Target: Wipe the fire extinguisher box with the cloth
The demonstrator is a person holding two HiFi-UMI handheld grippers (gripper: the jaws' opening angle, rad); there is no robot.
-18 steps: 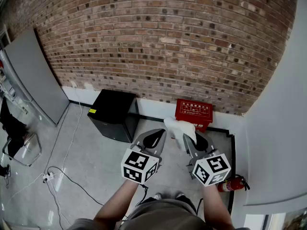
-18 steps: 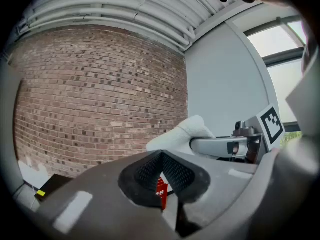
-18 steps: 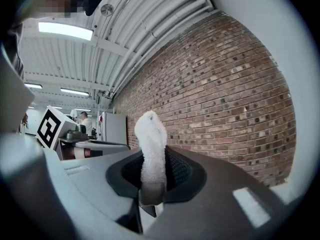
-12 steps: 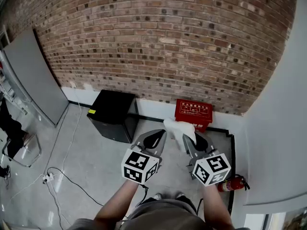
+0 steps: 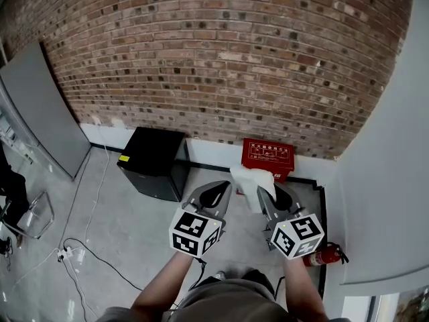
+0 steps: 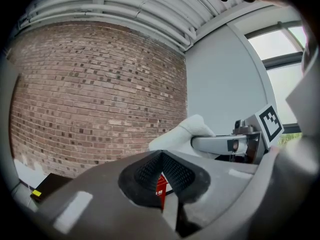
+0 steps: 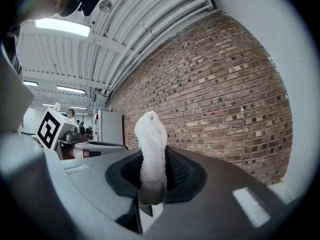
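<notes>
The white cloth looks like soft, fluffy terry: light, limp and easy to bunch. The right claw is clamped on its lower end, so a thick rolled wad stands out past the tips. That free wad is the part to press against a surface. The grip sits low and deep on the bunch, which seems the right place. A hold nearer the edge would probably let the fabric drag out during a stroke.

The left claw has its tips together and holds nothing.

The red fire extinguisher box stands on the floor against the foot of the brick wall, right of centre in the head view. In that view the cloth overlaps its lower edge, but I judge them apart, as the right gripper view shows only wall beyond the wad. The box looks rigid, with smooth painted faces, so the cloth should glide easily. If it is light, it may shift under a firm push. The free claw could steady it by the top edge or a side wall.
</notes>
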